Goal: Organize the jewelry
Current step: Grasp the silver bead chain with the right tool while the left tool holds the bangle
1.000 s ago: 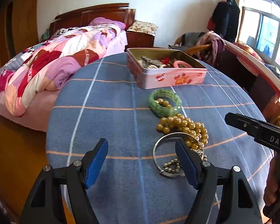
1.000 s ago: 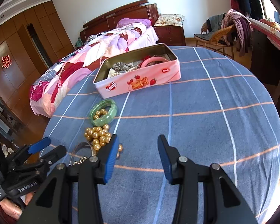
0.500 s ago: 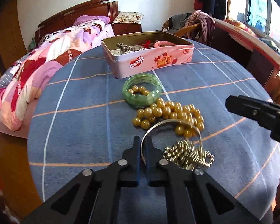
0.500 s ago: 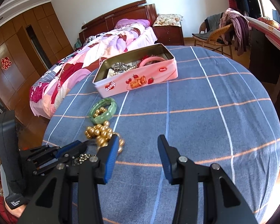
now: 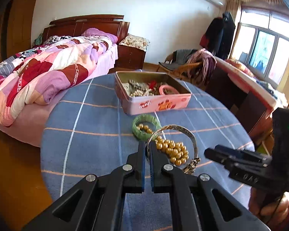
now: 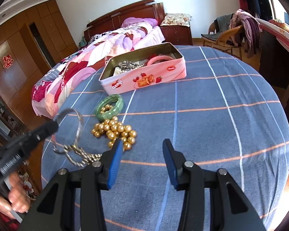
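At centre frame our left gripper [image 5: 148, 150] pinches the silver bangle [image 5: 183, 132], chain dangling, above the gold beads [image 5: 172, 151], our right gripper [image 6: 142, 152] waiting open and empty; next, we judge, comes carrying it to the pink tin [image 5: 158, 104] beyond.

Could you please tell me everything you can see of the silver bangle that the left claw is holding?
The silver bangle is a thin, shiny metal hoop with a flat, faintly patterned band. The left claw is shut on its near rim and holds it tilted, clear of the blue checked tablecloth, above the gold beads. A silvery chain hangs from its lower edge and trails onto the cloth. The green bracelet lies just beyond it; the pink tin stands farther back.
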{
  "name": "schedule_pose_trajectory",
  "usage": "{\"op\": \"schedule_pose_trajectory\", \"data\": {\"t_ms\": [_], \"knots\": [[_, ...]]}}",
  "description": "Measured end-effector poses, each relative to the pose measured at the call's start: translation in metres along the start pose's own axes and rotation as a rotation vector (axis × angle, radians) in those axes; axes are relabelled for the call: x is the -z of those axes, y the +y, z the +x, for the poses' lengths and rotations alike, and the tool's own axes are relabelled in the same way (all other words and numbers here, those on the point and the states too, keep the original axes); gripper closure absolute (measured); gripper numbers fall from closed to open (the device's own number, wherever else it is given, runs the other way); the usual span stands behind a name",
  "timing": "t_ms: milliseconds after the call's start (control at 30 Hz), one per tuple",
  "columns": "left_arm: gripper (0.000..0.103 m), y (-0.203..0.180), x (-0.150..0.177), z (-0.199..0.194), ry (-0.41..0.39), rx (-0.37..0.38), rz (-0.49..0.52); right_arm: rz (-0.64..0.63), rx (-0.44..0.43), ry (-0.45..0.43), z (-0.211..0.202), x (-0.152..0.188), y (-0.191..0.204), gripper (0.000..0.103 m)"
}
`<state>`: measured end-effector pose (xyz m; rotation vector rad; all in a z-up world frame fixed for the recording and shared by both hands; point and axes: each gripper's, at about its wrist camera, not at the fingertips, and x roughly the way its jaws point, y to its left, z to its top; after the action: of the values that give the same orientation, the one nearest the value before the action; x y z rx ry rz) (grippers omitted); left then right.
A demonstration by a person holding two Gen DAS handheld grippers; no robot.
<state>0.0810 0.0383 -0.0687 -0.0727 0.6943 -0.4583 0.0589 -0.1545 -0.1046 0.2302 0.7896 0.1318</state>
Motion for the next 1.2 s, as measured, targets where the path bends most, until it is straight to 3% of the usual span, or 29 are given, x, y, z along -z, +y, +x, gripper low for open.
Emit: {"op": "schedule_pose_trajectory", "data": {"t_ms": [233, 433, 767, 833, 900, 967, 1067, 1200], "knots": [[0.100, 0.006, -0.002, -0.006, -0.016, 0.037, -0.039, -0.040, -0.035, 0.015, 0.001, 0.002, 0.010, 0.057], [0.100, 0.025, 0.000, -0.001, 0.002, 0.032, -0.110, -0.105, -0.049, 0.056, 0.009, 0.009, 0.025, 0.057], [0.100, 0.037, 0.005, 0.000, 0.008, 0.023, -0.155, -0.190, -0.158, 0.143, 0.038, 0.013, 0.069, 0.057], [0.100, 0.039, 0.006, -0.002, 0.008, 0.023, -0.159, -0.209, -0.146, 0.155, 0.046, 0.013, 0.076, 0.057], [0.100, 0.042, 0.005, -0.004, 0.002, 0.014, -0.160, -0.224, -0.108, 0.162, 0.054, 0.014, 0.080, 0.063], [0.100, 0.047, 0.004, -0.007, -0.004, 0.004, -0.166, -0.230, -0.085, 0.163, 0.054, 0.014, 0.078, 0.082], [0.099, 0.054, 0.003, -0.008, -0.010, -0.015, -0.186, -0.187, -0.111, 0.173, 0.052, 0.012, 0.067, 0.085], [0.099, 0.060, 0.004, -0.010, -0.017, -0.035, -0.202, -0.175, -0.073, 0.152, 0.040, 0.011, 0.057, 0.089]]}}
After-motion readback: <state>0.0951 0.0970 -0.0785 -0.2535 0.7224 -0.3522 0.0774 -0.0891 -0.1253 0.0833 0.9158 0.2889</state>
